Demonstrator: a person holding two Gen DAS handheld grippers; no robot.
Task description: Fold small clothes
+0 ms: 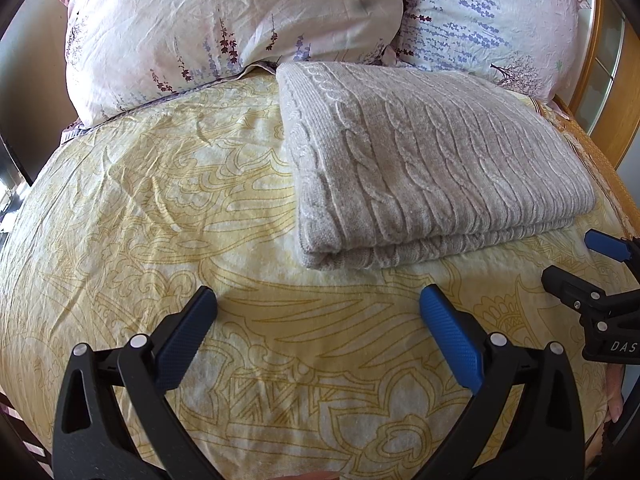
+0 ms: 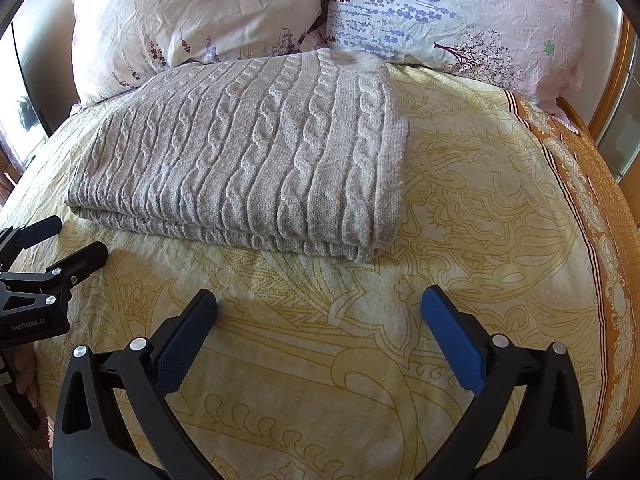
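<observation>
Folded grey cable-knit sweater [image 1: 432, 160] lies on the yellow bedsheet [image 1: 160, 200] near two pillows [image 1: 224, 24]; left tongs [image 1: 318, 308] and right tongs [image 2: 319, 308] both gape open, empty, near side.

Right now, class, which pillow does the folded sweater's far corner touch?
The left pillow, mostly white with dark purple sprigs; the right pillow carries blue-violet sprays.

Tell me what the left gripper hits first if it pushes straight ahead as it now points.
Probably the yellow bedsheet, just left of the folded grey sweater. The left gripper is open and empty; depth is uncertain.
</observation>
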